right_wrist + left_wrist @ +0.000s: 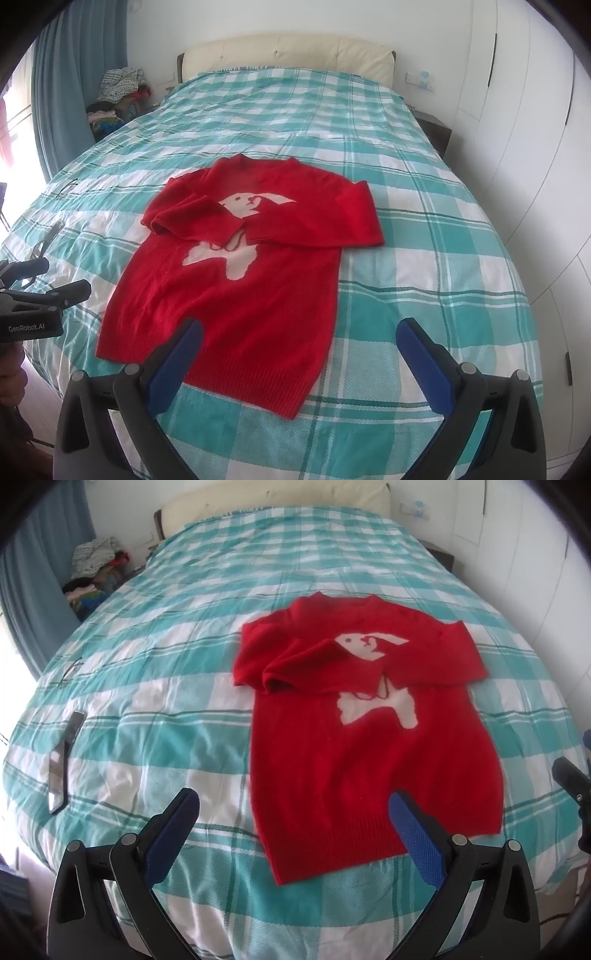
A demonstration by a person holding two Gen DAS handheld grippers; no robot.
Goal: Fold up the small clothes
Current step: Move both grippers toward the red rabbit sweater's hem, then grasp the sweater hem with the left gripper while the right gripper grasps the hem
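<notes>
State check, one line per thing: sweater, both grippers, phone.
Red sweater: flat on the checked bedspread, both sleeves folded across the chest, hem unfolded.
Left gripper: open, empty.
Right gripper: open, empty.
Phone: lying on the bedspread, apart from sweater.

Bed (221, 590), covered by teal-and-white checked bedspread (424, 295); cream padded headboard (295, 51) at far end. Lying on it: red sweater (369, 757) with white animal motif, both sleeves folded across chest; dark flat phone-like item (64, 760) near left edge.
</notes>
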